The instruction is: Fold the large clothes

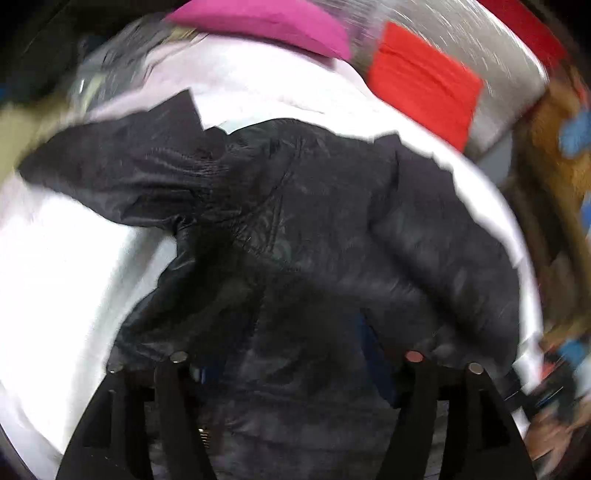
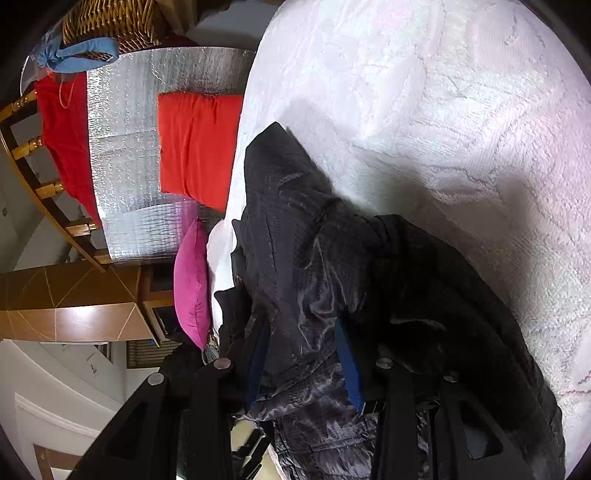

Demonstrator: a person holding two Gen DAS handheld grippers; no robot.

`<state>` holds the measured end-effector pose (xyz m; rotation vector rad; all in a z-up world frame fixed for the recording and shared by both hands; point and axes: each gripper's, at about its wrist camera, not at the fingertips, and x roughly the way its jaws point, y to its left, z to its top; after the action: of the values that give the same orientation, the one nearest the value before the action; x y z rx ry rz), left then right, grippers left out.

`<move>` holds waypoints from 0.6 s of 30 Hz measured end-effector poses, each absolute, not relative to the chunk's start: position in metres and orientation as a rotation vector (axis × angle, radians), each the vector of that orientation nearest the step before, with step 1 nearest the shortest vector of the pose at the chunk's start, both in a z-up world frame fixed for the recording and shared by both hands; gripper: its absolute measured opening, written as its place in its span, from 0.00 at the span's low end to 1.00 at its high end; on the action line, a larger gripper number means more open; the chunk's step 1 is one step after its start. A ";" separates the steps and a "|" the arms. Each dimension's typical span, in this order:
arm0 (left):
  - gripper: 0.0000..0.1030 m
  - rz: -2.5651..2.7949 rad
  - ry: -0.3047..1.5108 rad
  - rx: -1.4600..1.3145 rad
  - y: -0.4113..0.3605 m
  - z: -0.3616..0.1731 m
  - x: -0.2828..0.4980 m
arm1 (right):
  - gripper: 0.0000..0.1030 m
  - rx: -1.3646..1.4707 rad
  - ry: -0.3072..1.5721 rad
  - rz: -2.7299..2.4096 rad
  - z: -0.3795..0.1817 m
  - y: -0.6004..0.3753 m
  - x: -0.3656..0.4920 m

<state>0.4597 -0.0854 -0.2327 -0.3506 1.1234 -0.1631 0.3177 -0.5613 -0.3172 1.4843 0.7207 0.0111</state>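
Observation:
A large black quilted jacket (image 1: 295, 206) lies crumpled on a white bedspread (image 1: 66, 258). In the left wrist view, which is motion-blurred, my left gripper (image 1: 291, 373) has jacket cloth filling the space between its fingers; its blue pads are mostly covered. In the right wrist view the jacket (image 2: 303, 229) hangs bunched between the fingers of my right gripper (image 2: 303, 369), with a blue pad (image 2: 349, 373) pressed against the cloth. A sleeve or flap points up across the bedspread (image 2: 443, 110).
A pink cushion (image 1: 266, 22) (image 2: 192, 284) and a red folded cloth (image 1: 421, 81) (image 2: 199, 147) lie beyond the jacket on a silver foil mat (image 2: 125, 155). A wicker basket (image 2: 114, 22) and wooden furniture (image 2: 74, 306) stand past the bed's edge.

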 end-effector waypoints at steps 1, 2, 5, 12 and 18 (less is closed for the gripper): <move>0.66 -0.171 1.122 -0.406 -0.086 -0.229 0.466 | 0.40 1.484 0.722 0.011 -0.317 -0.560 0.318; 0.67 -0.178 1.114 -0.446 -0.092 -0.222 0.475 | 0.39 1.484 0.726 0.012 -0.318 -0.558 0.318; 0.76 -0.176 1.081 -0.337 -0.133 -0.196 0.492 | 0.39 1.470 0.749 0.012 -0.319 -0.553 0.323; 0.83 -0.169 1.138 0.001 -0.275 -0.186 0.550 | 0.39 1.479 0.764 0.027 -0.323 -0.552 0.327; 0.83 0.068 1.194 0.398 -0.327 -0.228 0.588 | 0.39 1.446 0.775 0.021 -0.321 -0.549 0.331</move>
<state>0.5883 -0.3275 -0.2275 0.3977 1.1936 0.0685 0.3306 -0.5490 -0.3212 1.4465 0.7748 0.0211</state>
